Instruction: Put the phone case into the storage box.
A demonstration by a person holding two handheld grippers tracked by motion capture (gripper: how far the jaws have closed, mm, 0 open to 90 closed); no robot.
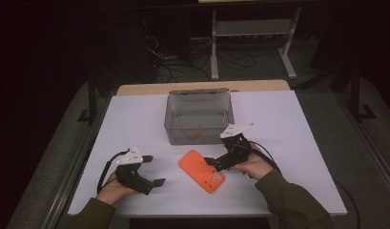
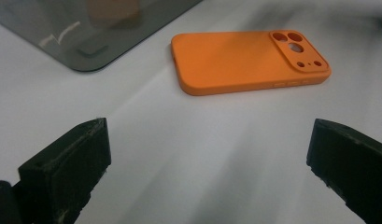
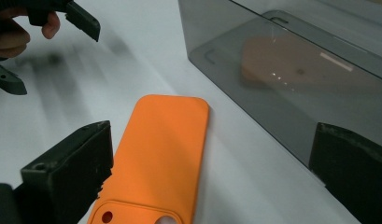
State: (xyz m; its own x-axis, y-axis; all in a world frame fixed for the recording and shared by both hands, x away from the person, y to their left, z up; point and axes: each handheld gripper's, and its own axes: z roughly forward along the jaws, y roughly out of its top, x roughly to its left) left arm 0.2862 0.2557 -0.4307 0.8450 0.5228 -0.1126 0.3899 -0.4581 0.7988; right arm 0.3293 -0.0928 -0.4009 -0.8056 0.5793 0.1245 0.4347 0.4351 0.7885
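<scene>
Orange silicone phone case (image 1: 201, 171) lies near the tabletop's front edge; your right gripper (image 1: 212, 163) touches it, both grippers' jaws apart, left gripper (image 1: 154, 170) well clear.

Your orange silicone phone case (image 1: 202, 170) lies flat on its open face, smooth back up, at the near centre of the table. Its camera-cutout end (image 2: 298, 50) points toward five o'clock, its plain rounded end (image 3: 172, 105) toward eleven o'clock. It lies unheld and undeformed.
</scene>
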